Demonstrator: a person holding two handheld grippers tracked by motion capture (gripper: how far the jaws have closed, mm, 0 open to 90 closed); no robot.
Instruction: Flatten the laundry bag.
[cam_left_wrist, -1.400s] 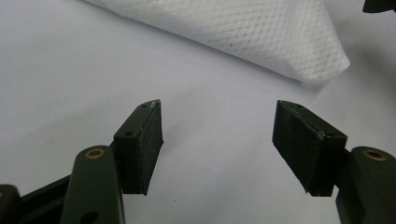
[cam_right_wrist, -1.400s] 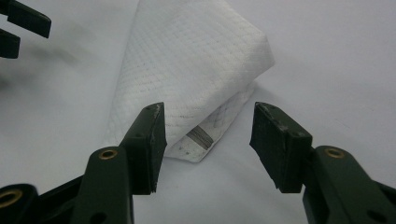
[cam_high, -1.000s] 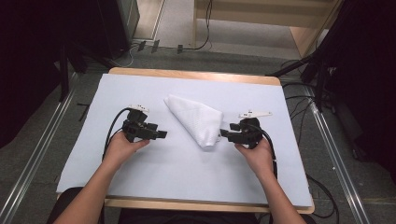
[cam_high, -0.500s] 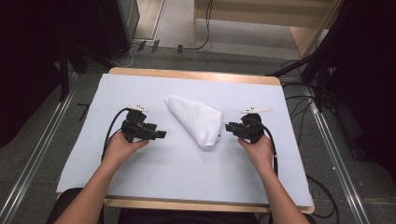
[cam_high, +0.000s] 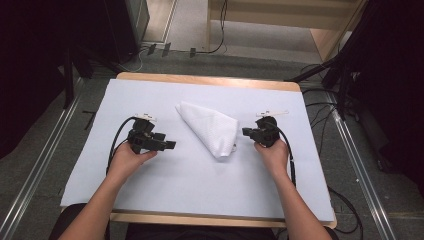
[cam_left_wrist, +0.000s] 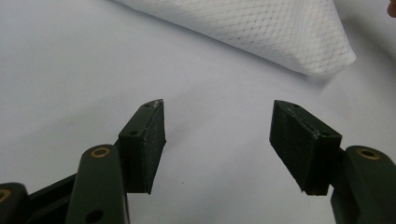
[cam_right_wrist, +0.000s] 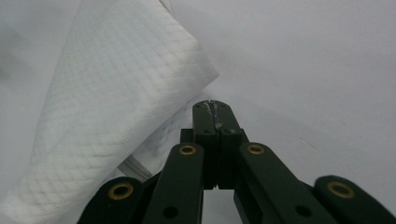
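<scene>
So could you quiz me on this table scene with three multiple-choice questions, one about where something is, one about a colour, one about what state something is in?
1. Where does the folded cloth lie?
A. Between the two grippers
B. At the table's far left corner
C. On the floor

2. What colour is the cloth?
A. Red
B. White
C. Black

3. How do the jaws of the left gripper stand?
A. Shut on the cloth
B. Shut on nothing
C. Open, with nothing between them

Answers:
1. A: the high view shows the cloth mid-table, with the left gripper on one side and the right gripper on the other.
2. B: it is white with a fine woven pattern in both gripper views.
3. C: the left gripper view shows a wide gap between the jaws, with the bare table cover behind.
</scene>
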